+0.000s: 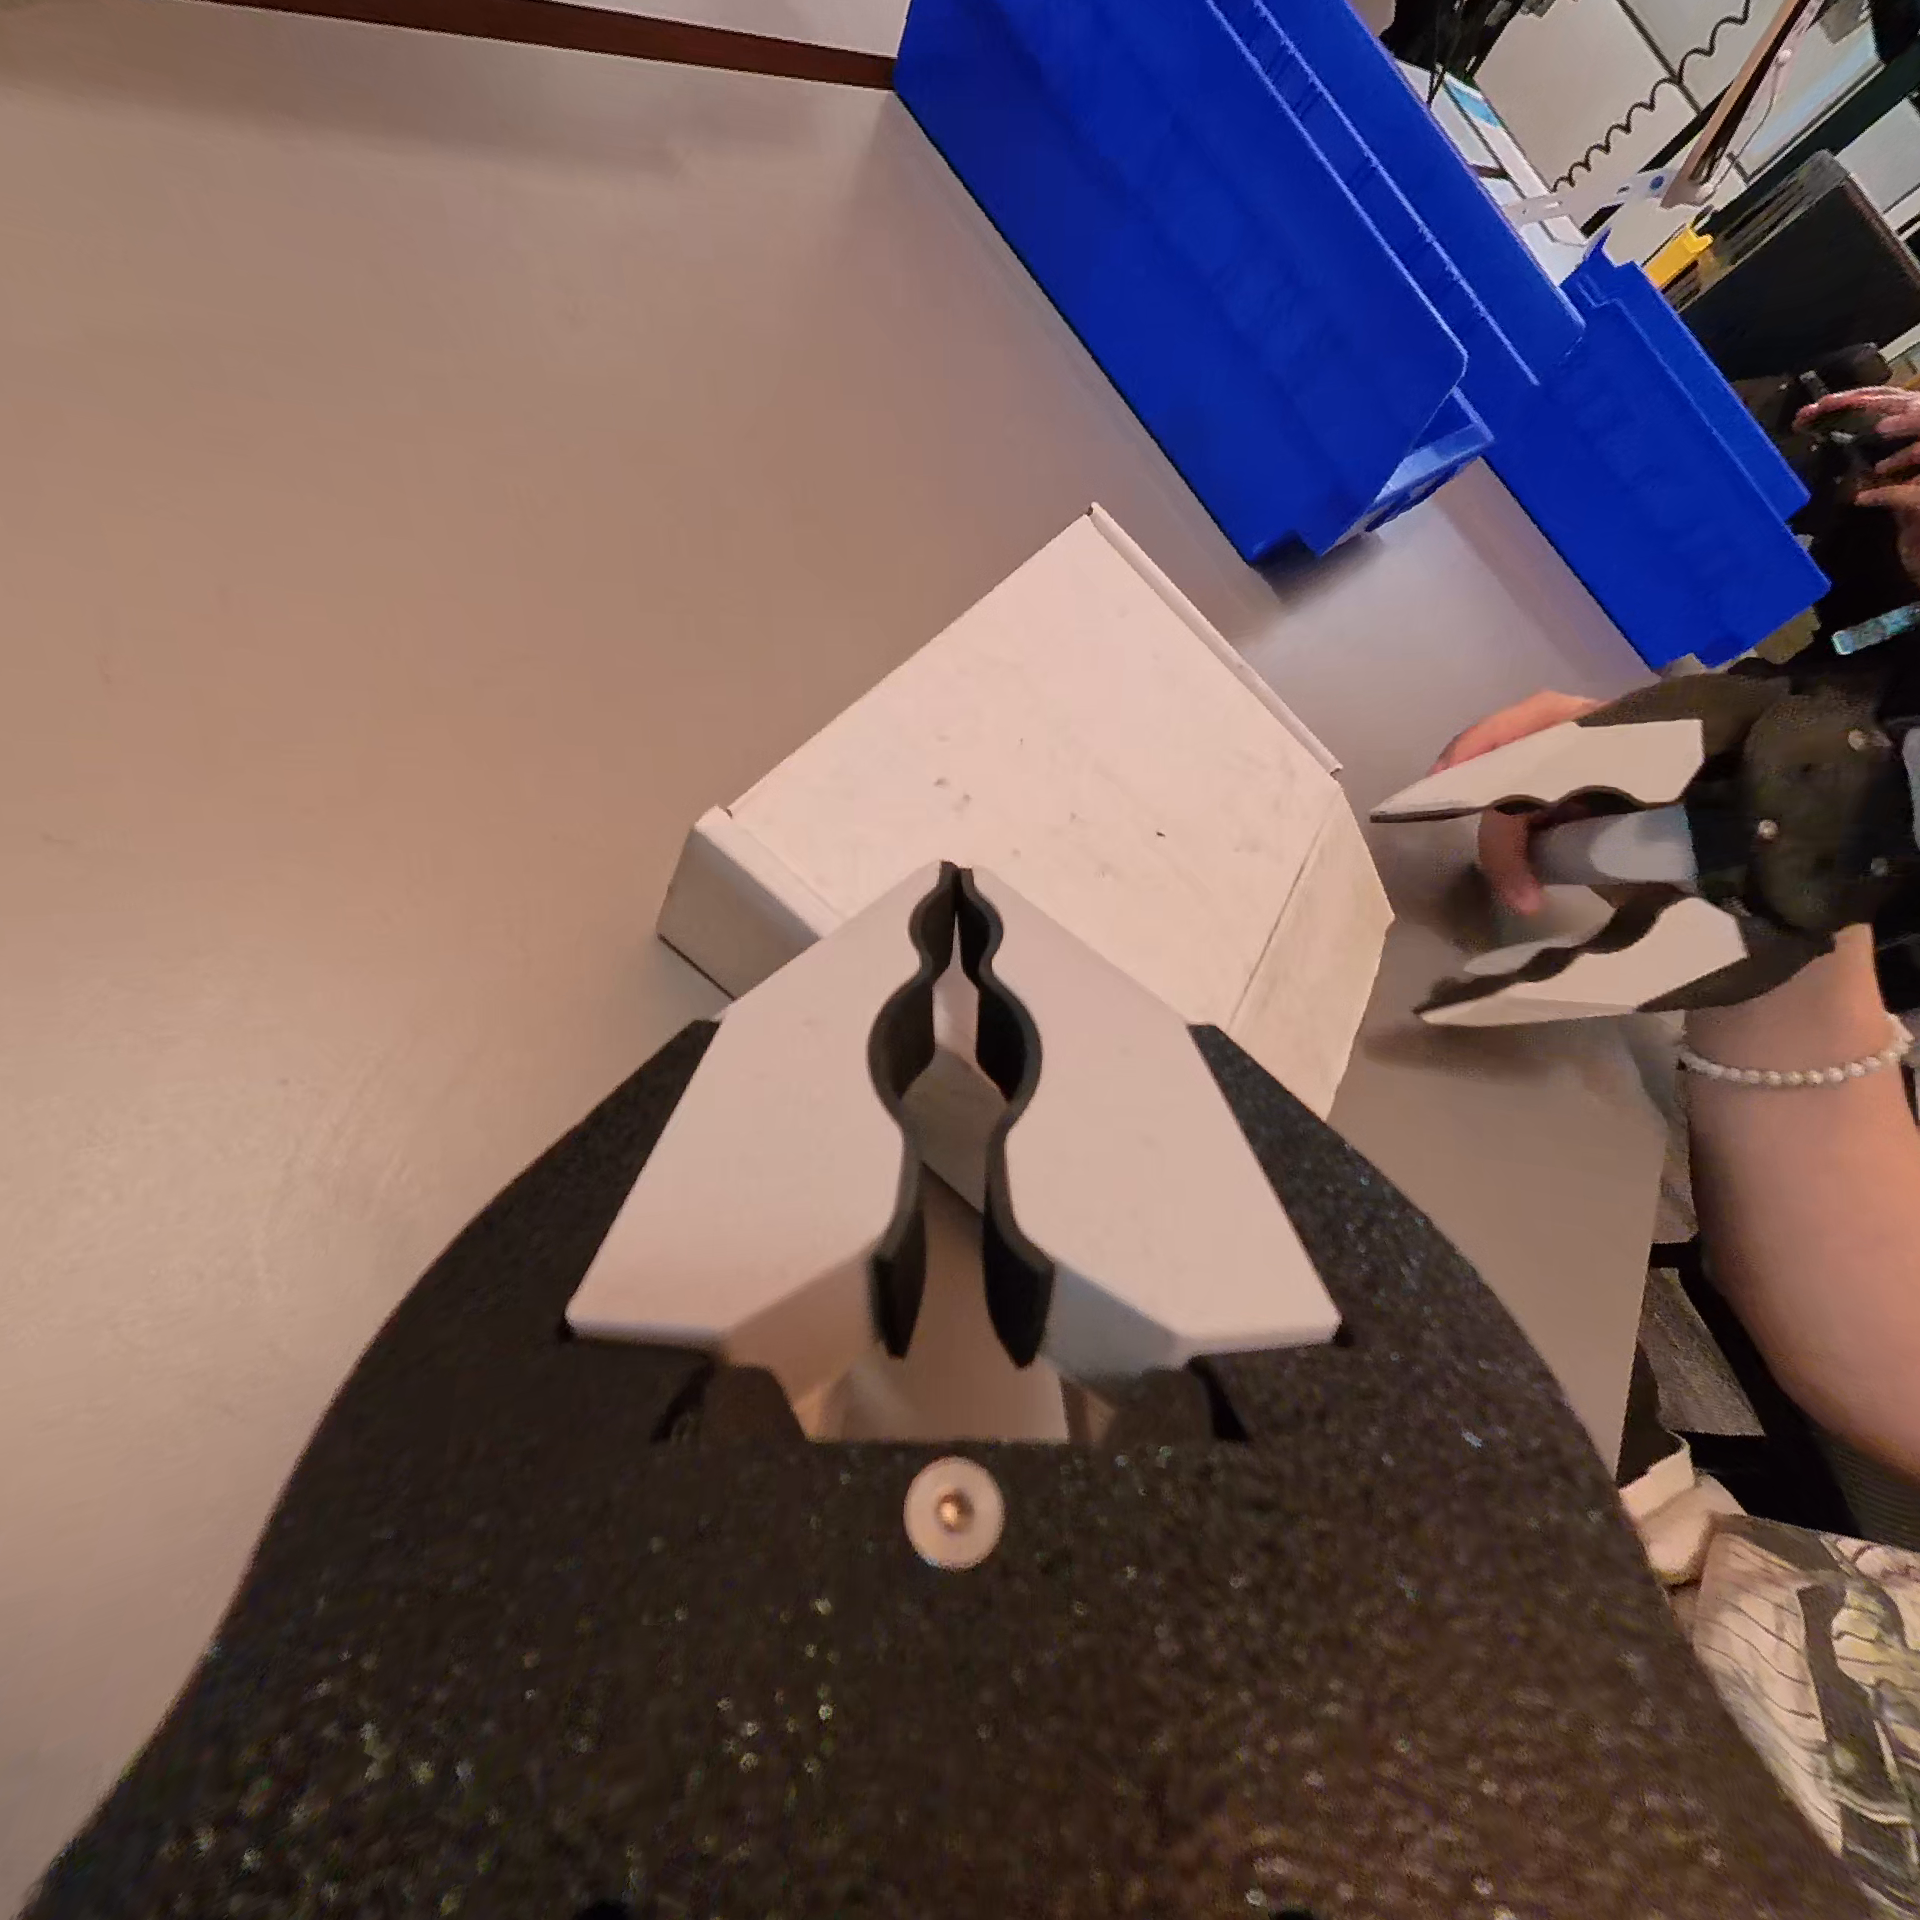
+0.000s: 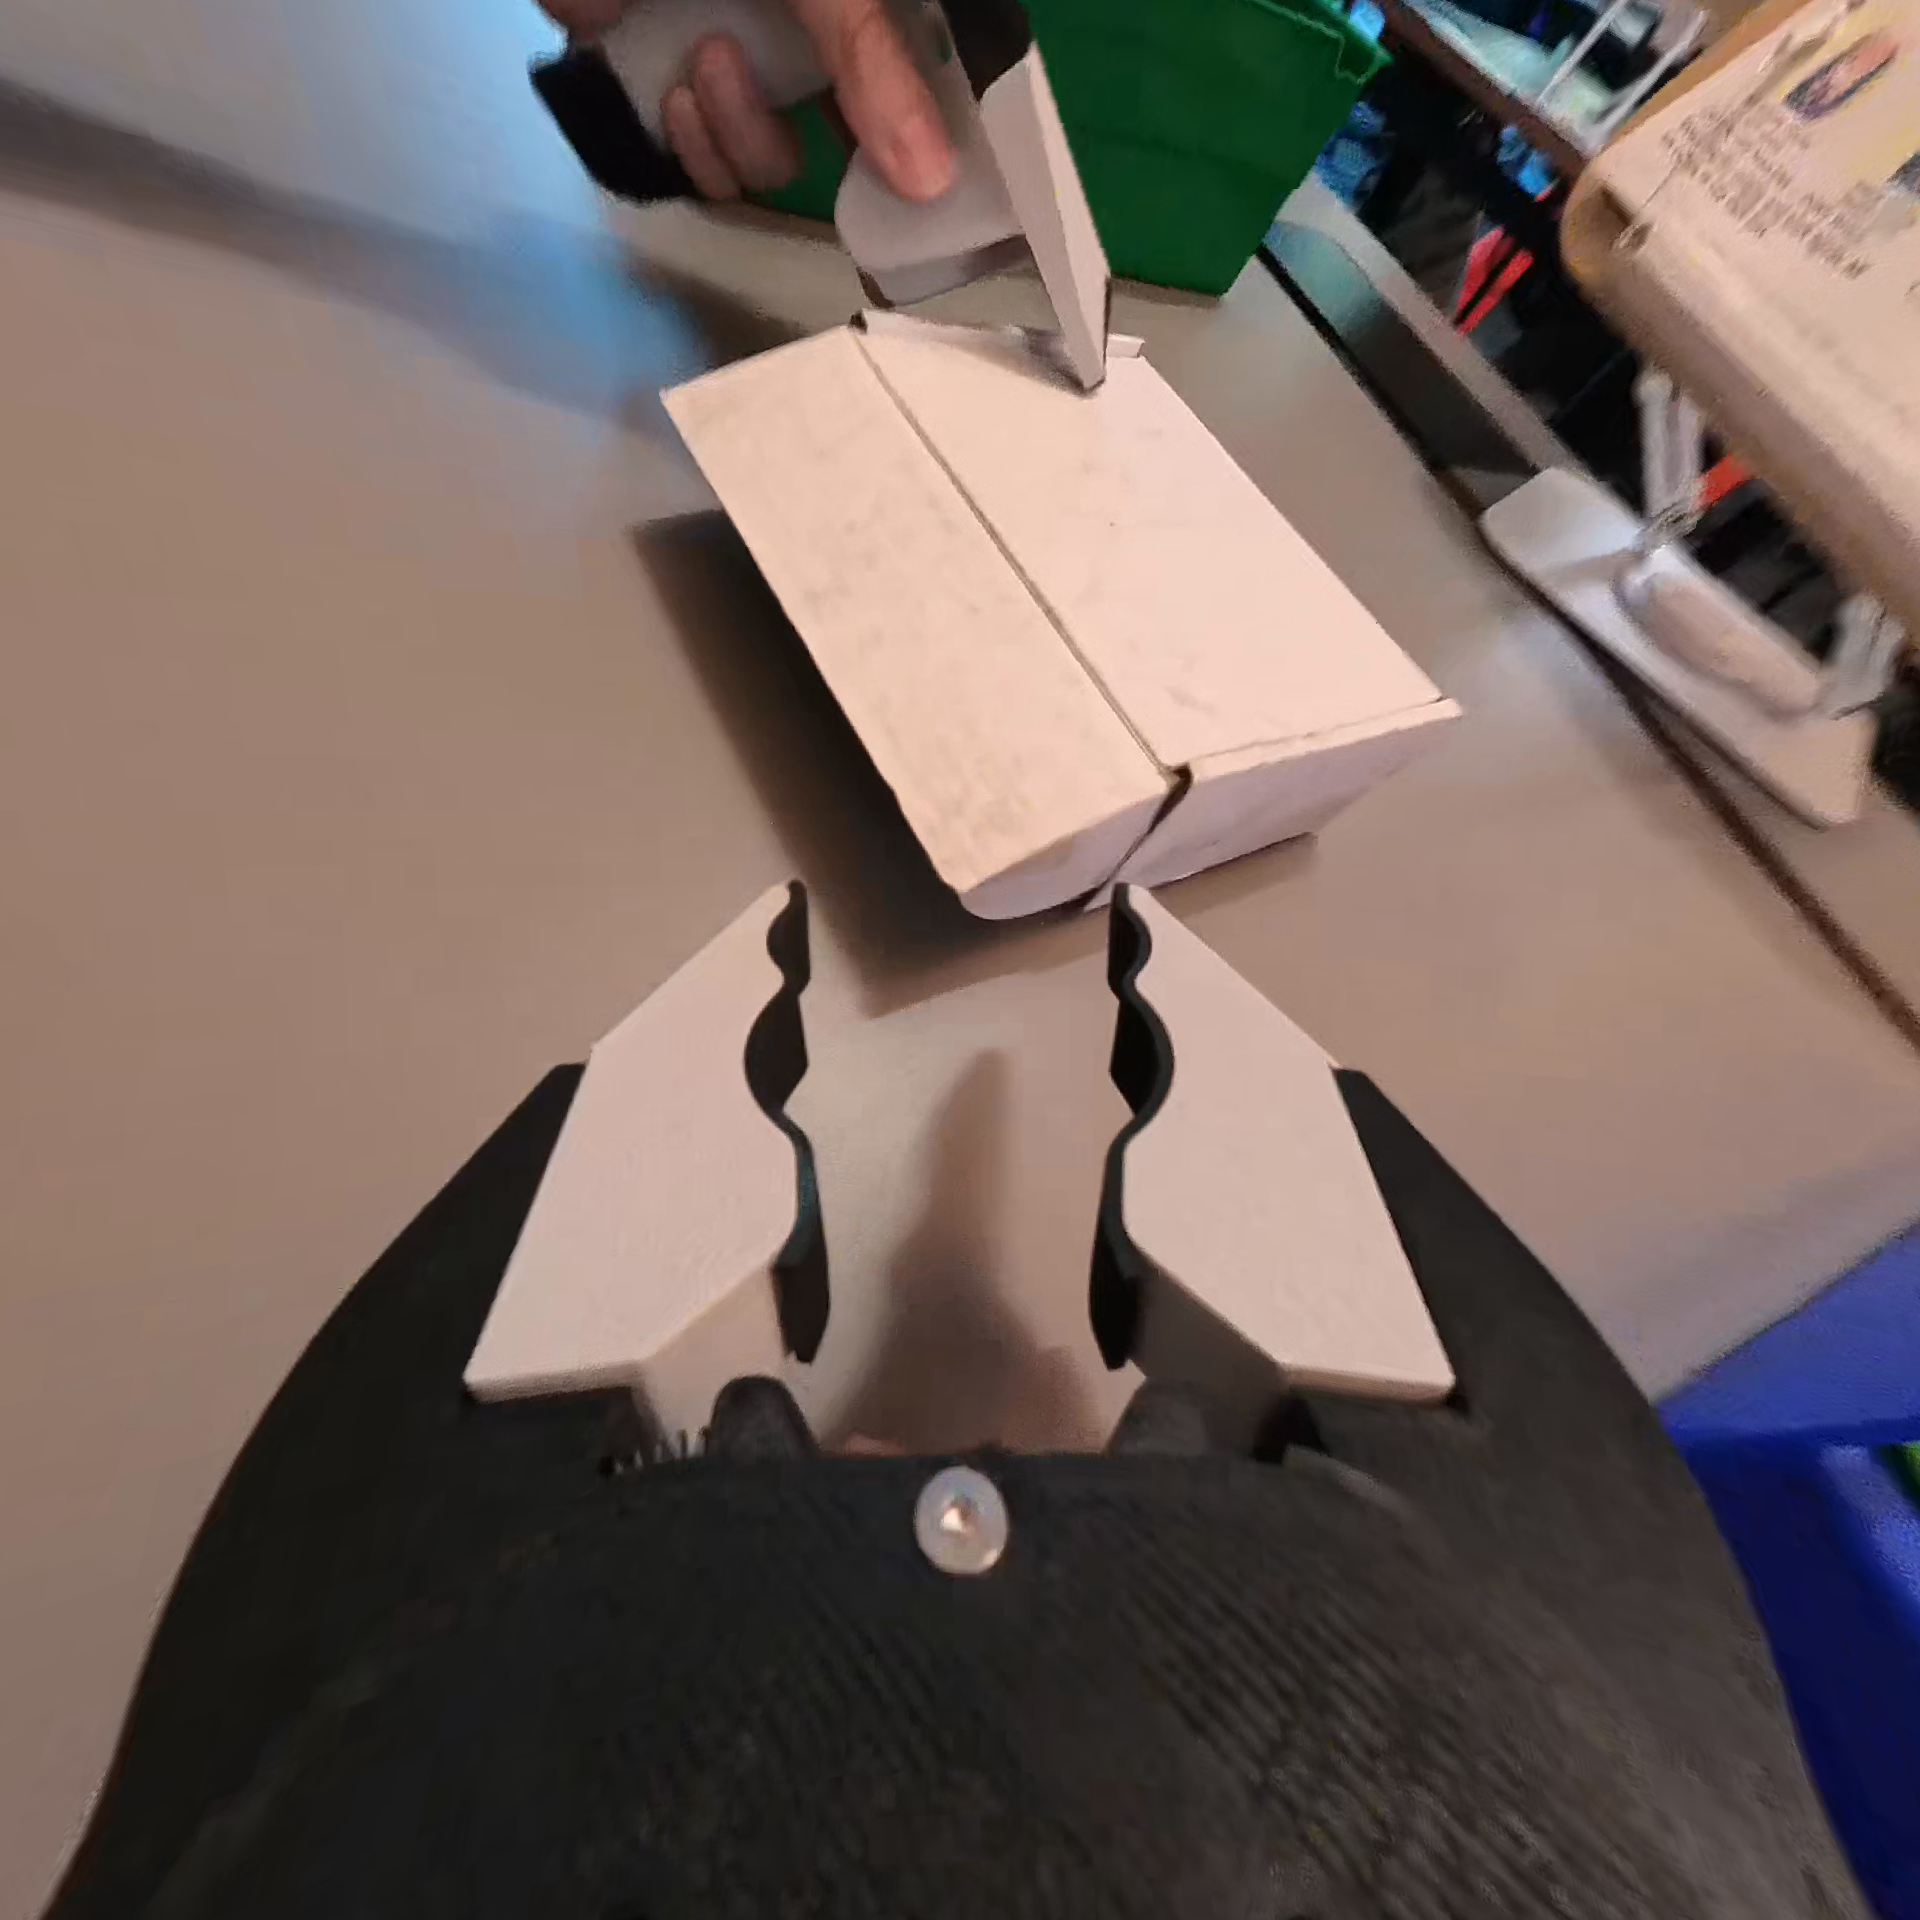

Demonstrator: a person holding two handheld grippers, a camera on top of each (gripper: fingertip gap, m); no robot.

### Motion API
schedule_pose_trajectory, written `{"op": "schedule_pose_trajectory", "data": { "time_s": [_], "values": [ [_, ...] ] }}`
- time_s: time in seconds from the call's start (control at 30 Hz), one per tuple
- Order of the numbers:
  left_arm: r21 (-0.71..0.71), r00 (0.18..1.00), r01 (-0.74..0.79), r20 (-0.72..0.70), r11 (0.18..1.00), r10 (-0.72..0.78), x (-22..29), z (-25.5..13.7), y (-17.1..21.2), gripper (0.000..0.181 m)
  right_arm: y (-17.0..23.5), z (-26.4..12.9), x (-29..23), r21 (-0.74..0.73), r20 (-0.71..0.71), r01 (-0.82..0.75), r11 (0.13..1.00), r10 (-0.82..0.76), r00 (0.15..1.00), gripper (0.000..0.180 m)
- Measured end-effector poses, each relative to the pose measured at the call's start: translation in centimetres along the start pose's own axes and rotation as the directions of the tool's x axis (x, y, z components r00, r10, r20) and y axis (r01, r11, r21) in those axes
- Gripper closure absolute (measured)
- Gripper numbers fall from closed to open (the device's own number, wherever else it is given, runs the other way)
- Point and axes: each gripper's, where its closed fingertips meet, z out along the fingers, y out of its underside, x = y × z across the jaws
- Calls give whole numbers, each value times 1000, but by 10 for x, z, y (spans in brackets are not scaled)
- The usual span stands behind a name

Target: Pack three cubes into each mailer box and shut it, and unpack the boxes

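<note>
White corrugated-cardboard mailer box (image 1: 1049,790), one only, lying closed on the beige tabletop (image 1: 364,623), lid seam running lengthwise across its top. No cubes in sight in either view. Two blue plastic bins (image 1: 1226,270) standing side by side beyond the box in the left wrist view; one green plastic bin (image 2: 1174,135) behind the box in the right wrist view. Printed cardboard carton (image 2: 1766,260) off to the box's right, its writing too blurred to read.

Left gripper (image 1: 954,883), grey fingers on a black body, pressed tip-down on the box's far top corner in the right wrist view, jaws closed with tips meeting, nothing between them. Right gripper (image 2: 956,914) just short of the box's near end, not touching it, jaws spread wide and empty. One beaded bracelet (image 1: 1797,1060) on the wrist behind the right gripper.
</note>
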Motion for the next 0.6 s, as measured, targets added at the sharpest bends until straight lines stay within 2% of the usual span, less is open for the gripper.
{"op": "schedule_pose_trajectory", "data": {
  "time_s": [0.13,0.27,0.3,0.4,0.6],
  "values": [
    [4,1000,-3,3,1000,3,0,0,0,181,-13,4,2,29,101,-314,949,310,945,116],
    [1,1000,-8,5,1000,8,0,0,0,181,4,15,10,-122,56,-565,816,574,817,112],
    [2,1000,-10,6,1000,10,0,0,0,181,7,18,13,-126,34,-586,800,594,804,118],
    [4,1000,-11,6,1000,11,0,0,0,181,3,23,5,-125,82,-591,797,602,794,141],
    [3,1000,-17,5,1000,17,0,0,0,181,3,23,4,-110,98,-600,793,609,787,142]
  ]
}}
